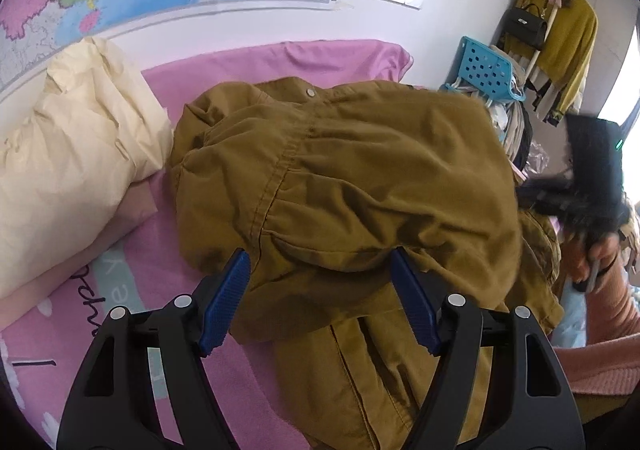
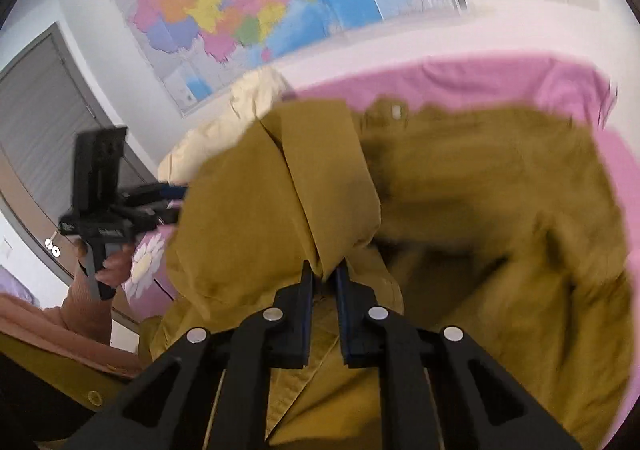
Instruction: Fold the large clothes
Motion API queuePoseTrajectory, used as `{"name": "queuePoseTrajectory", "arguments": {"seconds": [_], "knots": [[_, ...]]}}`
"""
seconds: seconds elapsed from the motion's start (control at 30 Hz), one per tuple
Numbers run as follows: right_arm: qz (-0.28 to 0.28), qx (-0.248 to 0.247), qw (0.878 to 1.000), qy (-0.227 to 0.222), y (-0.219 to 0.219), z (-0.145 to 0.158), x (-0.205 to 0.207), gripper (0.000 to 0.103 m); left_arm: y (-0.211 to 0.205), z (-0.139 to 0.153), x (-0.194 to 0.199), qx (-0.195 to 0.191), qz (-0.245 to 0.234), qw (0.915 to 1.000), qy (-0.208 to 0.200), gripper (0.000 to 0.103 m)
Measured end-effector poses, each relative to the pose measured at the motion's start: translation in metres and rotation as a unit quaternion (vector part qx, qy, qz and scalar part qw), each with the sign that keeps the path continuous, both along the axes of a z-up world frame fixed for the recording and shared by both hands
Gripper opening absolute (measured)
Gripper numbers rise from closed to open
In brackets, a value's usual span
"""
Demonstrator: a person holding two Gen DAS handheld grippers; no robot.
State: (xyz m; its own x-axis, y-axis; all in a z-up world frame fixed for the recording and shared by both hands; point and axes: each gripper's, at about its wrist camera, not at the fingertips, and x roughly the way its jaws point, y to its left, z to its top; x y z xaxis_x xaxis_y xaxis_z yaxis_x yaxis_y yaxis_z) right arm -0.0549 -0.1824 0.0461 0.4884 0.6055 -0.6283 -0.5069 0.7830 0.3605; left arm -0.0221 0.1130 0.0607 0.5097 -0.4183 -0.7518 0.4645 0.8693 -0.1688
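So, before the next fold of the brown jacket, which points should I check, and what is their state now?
1. Right gripper shut on the jacket: ok, a fold of cloth sits between its fingers.
2. Left gripper free to take cloth: ok, open above the jacket, holding nothing.
3. Jacket flat on the pink sheet: not ok, it is bunched and wrinkled.
4. Pillow apart from the jacket: cannot tell, their edges meet in the left wrist view.
5. Sharp right wrist view: not ok, blurred.

A pink-sheeted bed [image 1: 256, 61] carries a mustard jacket [image 1: 340, 177] (rumpled) beside a cream pillow [image 1: 72, 153].
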Motion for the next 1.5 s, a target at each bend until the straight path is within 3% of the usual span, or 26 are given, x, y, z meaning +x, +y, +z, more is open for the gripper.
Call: {"name": "queuePoseTrajectory", "arguments": {"seconds": [0.13,0.27,0.4,0.47,0.53,0.6,0.67,0.73,0.77,0.93,1.17,1.27,1.33,1.5], "knots": [[-0.046,-0.048,0.996,-0.058,-0.022,0.059,0.013,0.007,-0.010,0.011,0.000,-0.007,-0.010,0.9999,-0.012,0.071],[-0.102,-0.106,0.985,-0.089,-0.042,0.094,0.038,0.001,-0.028,0.019,0.007,-0.011,-0.026,0.9993,-0.024,0.071],[-0.139,-0.106,0.982,-0.078,-0.070,0.101,0.068,0.002,-0.048,0.017,0.018,-0.010,-0.036,0.9991,-0.021,0.071],[-0.139,-0.087,0.986,-0.040,-0.084,0.085,0.077,0.011,-0.058,0.009,0.026,0.000,-0.034,0.9993,-0.015,0.071],[-0.141,-0.071,0.987,-0.009,-0.092,0.062,0.076,0.057,-0.062,0.002,0.030,0.001,-0.037,0.9993,-0.003,0.069],[-0.131,-0.071,0.989,0.006,-0.092,0.040,0.065,0.068,-0.064,-0.002,0.033,0.003,-0.036,0.9993,0.001,0.069],[-0.130,-0.072,0.989,0.025,-0.095,0.018,0.052,0.070,-0.066,-0.006,0.033,0.006,-0.036,0.9993,0.001,0.069],[-0.143,-0.068,0.987,0.038,-0.102,0.001,0.043,0.082,-0.067,-0.007,0.031,0.012,-0.034,0.9994,-0.002,0.069],[-0.153,-0.059,0.985,0.051,-0.110,-0.010,0.037,0.083,-0.069,-0.008,0.030,0.017,-0.032,0.9993,-0.008,0.069],[-0.177,-0.026,0.980,0.083,-0.128,-0.038,0.018,0.085,-0.078,-0.014,0.028,0.045,-0.019,0.9985,-0.025,0.069],[-0.163,-0.018,0.984,0.075,-0.109,-0.049,0.009,0.085,-0.090,-0.022,0.027,0.074,-0.005,0.9966,-0.035,0.070],[-0.169,-0.026,0.983,0.069,-0.104,-0.048,0.011,0.073,-0.093,-0.023,0.025,0.084,-0.002,0.9957,-0.040,0.070],[-0.165,-0.020,0.984,0.063,-0.104,-0.045,0.011,0.053,-0.095,-0.023,0.023,0.087,-0.001,0.9954,-0.042,0.070],[-0.161,-0.041,0.985,0.050,-0.097,-0.040,0.008,0.034,-0.098,-0.019,0.019,0.086,-0.006,0.9950,-0.051,0.070]]}}
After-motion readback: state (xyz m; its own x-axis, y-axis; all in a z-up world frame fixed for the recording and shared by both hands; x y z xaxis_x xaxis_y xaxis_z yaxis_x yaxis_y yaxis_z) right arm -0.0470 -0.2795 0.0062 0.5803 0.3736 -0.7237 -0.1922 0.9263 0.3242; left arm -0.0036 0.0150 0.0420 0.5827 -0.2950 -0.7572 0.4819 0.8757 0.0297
